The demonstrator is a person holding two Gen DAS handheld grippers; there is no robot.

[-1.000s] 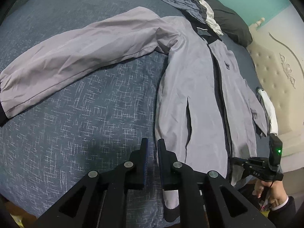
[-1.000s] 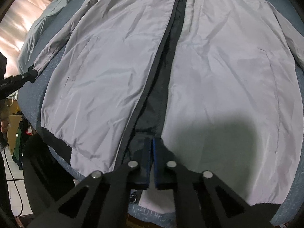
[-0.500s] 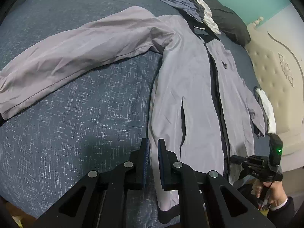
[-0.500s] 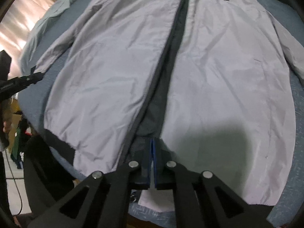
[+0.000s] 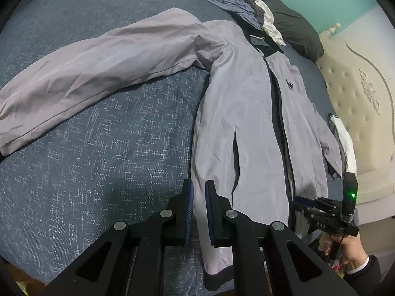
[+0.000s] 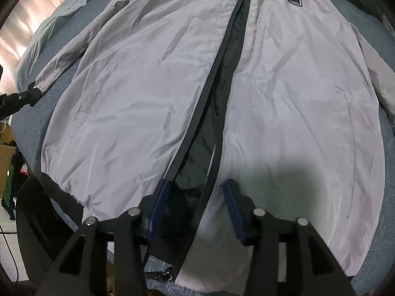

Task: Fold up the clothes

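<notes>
**Count of what I see**

One grey jacket [image 5: 246,113] on one bed [image 5: 98,160]. Two hand-held grippers: my left [image 5: 198,197], my right [image 6: 196,197]. One dark pillow [image 5: 291,22], one crumpled clothes pile [image 5: 237,7] at upper centre.

Grey jacket [image 6: 138,103] — thin, smooth cloth with a faint sheen, bedspread [image 5: 103,162] — matt, coarse-woven blue fabric, headboard [image 5: 350,93] tufted, glossy
</notes>
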